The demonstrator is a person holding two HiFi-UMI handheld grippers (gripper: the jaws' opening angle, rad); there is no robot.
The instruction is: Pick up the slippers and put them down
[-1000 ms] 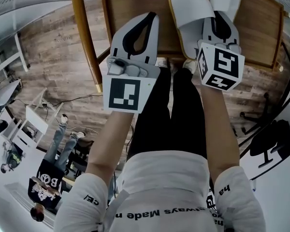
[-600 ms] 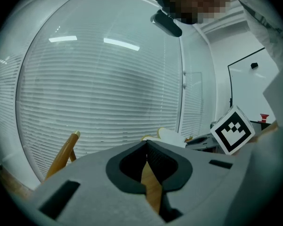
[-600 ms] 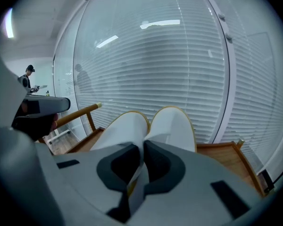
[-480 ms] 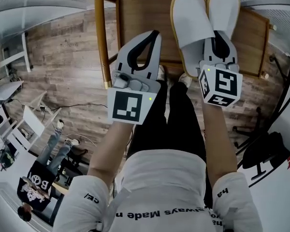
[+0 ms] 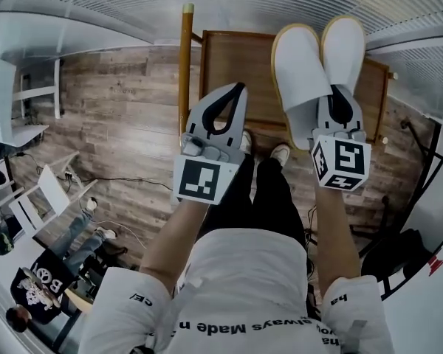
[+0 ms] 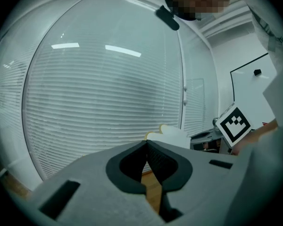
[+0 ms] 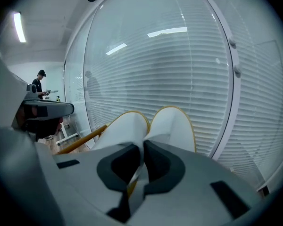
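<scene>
Two slippers, white, flat, long oval outline, thin tan-yellow trim round edge. Side by side as pair, long inner edges touching, slightly fanned apart at far ends. Near ends pinched together between jaws of right gripper, pads pressed on white fabric with tan edge showing in gap. Bodies stick out straight ahead past jaw tips, one to each side of jaw line, rounded ends farthest from jaws. Broad white faces turned up toward head camera. Held in air, hanging only from jaws.
</scene>
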